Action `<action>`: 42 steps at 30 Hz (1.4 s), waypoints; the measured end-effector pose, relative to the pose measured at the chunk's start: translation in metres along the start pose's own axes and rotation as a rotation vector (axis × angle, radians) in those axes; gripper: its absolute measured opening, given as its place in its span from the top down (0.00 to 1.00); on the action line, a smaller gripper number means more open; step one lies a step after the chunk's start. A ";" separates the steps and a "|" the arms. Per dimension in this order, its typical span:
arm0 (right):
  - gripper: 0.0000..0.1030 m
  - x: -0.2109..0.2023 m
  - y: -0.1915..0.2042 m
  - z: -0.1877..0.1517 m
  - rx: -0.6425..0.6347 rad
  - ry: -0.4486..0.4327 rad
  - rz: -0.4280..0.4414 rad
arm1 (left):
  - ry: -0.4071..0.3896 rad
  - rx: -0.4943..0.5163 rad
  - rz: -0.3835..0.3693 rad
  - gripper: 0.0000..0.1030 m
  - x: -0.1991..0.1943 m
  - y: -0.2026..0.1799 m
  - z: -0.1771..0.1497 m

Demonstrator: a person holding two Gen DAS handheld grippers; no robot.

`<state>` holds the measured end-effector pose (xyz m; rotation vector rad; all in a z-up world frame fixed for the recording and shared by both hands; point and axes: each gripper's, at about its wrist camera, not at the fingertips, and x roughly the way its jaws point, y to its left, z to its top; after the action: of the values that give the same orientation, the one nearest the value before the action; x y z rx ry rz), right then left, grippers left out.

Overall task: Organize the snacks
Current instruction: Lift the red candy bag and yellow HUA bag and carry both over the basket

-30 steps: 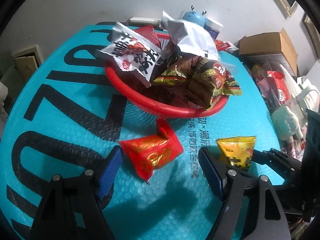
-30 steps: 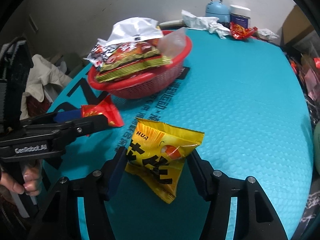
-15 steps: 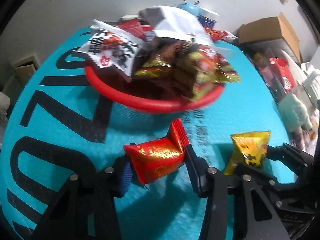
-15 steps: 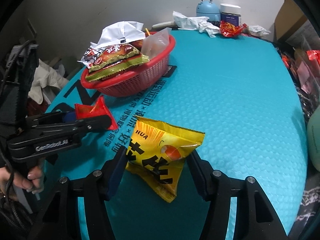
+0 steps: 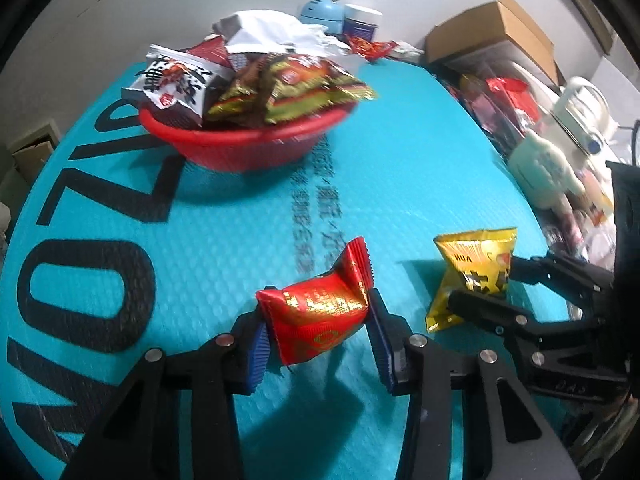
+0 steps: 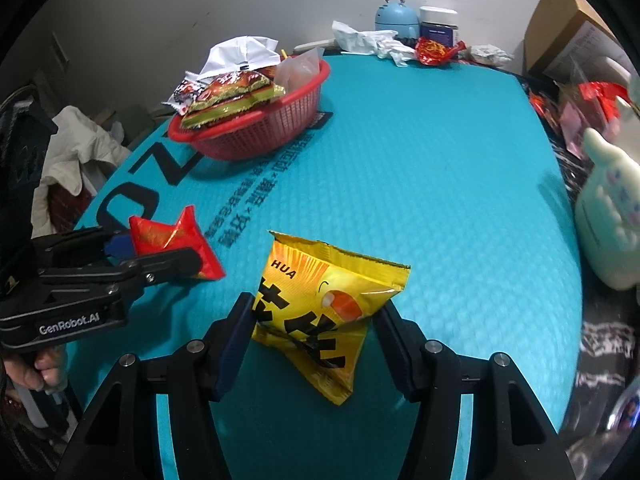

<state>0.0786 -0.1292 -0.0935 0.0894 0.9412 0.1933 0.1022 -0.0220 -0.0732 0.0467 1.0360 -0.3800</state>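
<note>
Two hand-held grippers each grip a snack packet above a teal table [image 6: 420, 168] printed with large black letters. The left gripper [image 5: 318, 338] has its blue pads pressed against both sides of a red packet [image 5: 320, 316]; its jaws are closing the last little way on the packet, which bulges between them and sticks up at its crimped far end. In the right wrist view the same red packet [image 6: 172, 240] shows at the left, clamped in that black gripper [image 6: 160, 256], with part of a person's hand [image 6: 34, 368] on the handle at the lower left edge.

The right gripper [image 6: 316, 332] holds a yellow packet [image 6: 328, 304] marked "HUA" with bold black characters, its fingers about half open and bearing on the packet's two sides. From the left wrist view the yellow packet [image 5: 474, 276] hangs to the right of the red one, apart from it, pinched in the right gripper [image 5: 492, 296].

Farther back and to the left on the table stands a red basket [image 6: 256, 136] heaped with more snack packets [image 6: 232, 96], well apart from both held packets. At the far edge sit a pale blue gadget [image 6: 396, 18], a dark jar [image 6: 438, 22] with a white lid, and crumpled wrappers [image 6: 376, 40]. A cardboard box [image 5: 492, 36] and a pale plush toy [image 6: 608, 220] lie off the table's right side.
</note>
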 end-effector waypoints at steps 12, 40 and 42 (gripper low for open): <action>0.41 -0.016 0.011 -0.028 -0.041 0.034 0.033 | 0.034 0.034 -0.024 0.59 -0.013 -0.011 -0.030; 0.45 -0.016 0.026 -0.039 -0.073 -0.007 -0.050 | -0.024 0.119 0.031 0.60 -0.015 -0.021 -0.042; 0.45 -0.017 0.026 -0.039 -0.069 -0.004 -0.047 | -0.019 0.107 0.019 0.60 -0.017 -0.019 -0.044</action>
<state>0.0338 -0.1071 -0.0991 0.0036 0.9310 0.1817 0.0521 -0.0257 -0.0788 0.1485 0.9951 -0.4177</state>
